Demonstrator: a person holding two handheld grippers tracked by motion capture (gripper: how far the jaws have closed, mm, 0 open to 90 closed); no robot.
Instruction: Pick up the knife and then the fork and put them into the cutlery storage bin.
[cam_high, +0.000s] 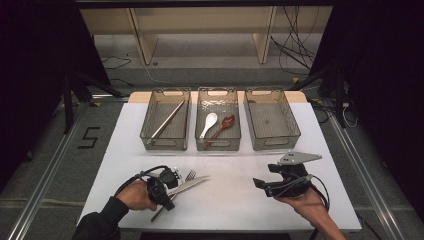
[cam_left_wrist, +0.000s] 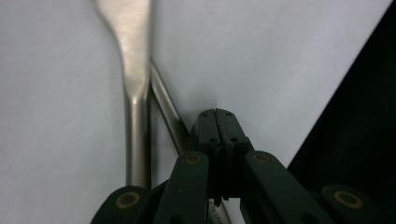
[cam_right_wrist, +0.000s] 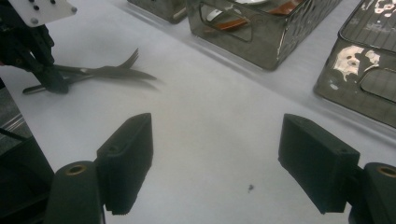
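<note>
A steel fork (cam_high: 189, 175) and a table knife (cam_high: 194, 183) lie crossed on the white table (cam_high: 225, 200) at the front left. My left gripper (cam_high: 171, 196) is down on their handles. In the left gripper view its jaws meet, the left gripper (cam_left_wrist: 217, 114) shut on the thin fork handle (cam_left_wrist: 166, 105), with the broader knife (cam_left_wrist: 135, 93) just to the left. My right gripper (cam_high: 259, 185) hovers at the front right, open and holding nothing. In its own view the right gripper (cam_right_wrist: 215, 163) faces bare table, with the fork (cam_right_wrist: 130, 59) and left gripper (cam_right_wrist: 49, 79) farther off.
Three clear bins stand in a row at the back. The left bin (cam_high: 165, 144) holds metal chopsticks (cam_high: 167, 120). The middle bin (cam_high: 218, 146) holds a white spoon (cam_high: 209, 122) and a brown spoon (cam_high: 225, 124). The right bin (cam_high: 274, 144) has nothing in it.
</note>
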